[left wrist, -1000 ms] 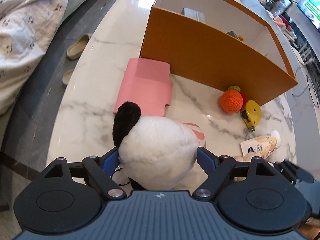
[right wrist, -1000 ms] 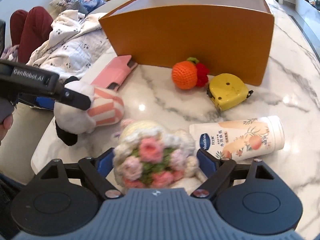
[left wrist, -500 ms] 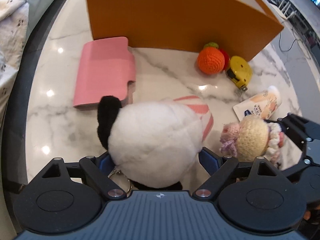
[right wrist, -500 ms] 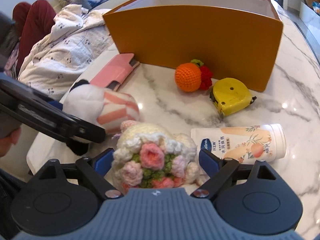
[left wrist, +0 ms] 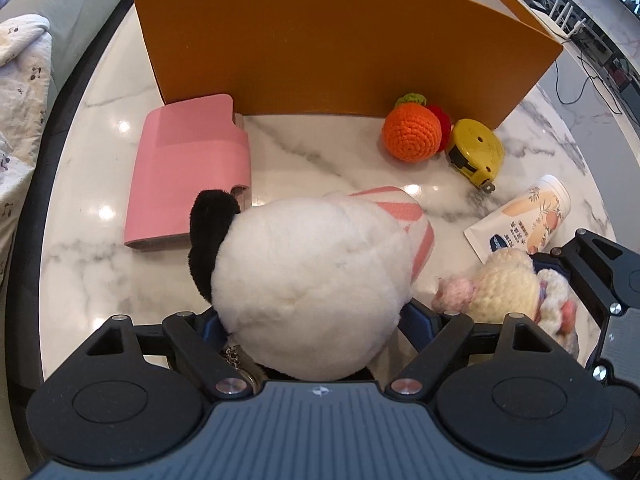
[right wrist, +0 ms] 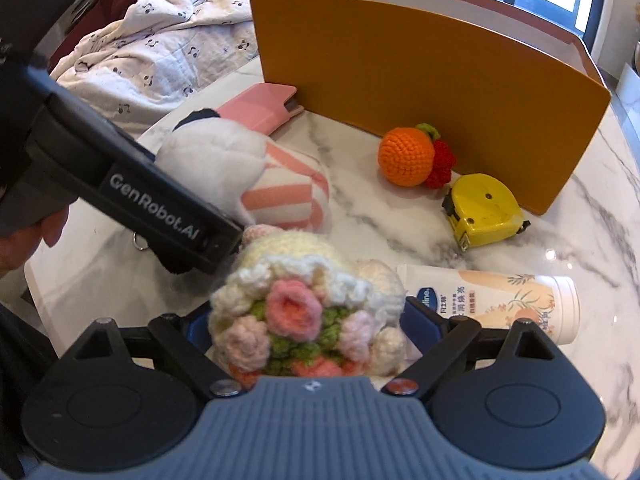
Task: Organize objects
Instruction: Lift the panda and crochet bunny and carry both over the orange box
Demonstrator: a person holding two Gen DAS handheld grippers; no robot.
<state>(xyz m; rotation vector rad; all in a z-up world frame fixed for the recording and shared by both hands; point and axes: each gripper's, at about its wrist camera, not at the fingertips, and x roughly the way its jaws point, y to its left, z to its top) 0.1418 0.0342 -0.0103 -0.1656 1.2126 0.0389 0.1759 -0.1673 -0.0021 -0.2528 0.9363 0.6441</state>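
A white plush toy with a black ear and a pink-striped body lies on the marble table. My left gripper straddles it from above. Its jaws are closing, and the pads stand at the plush's sides without visibly squeezing it. A crocheted flower bouquet rests between the spread fingers of my right gripper, whose pads sit just beside it. The same bouquet shows at the right of the left wrist view. The orange box stands open-topped behind.
In front of the box lie a pink case, a crocheted orange with a red berry, a yellow tape measure and a lotion tube. The table's rounded edge runs close on the left, with a quilt beyond.
Both grippers have come lower and closer over their toys and rolled. The left view has swung, so the box front now faces it squarely, and the bouquet and right gripper have entered it.
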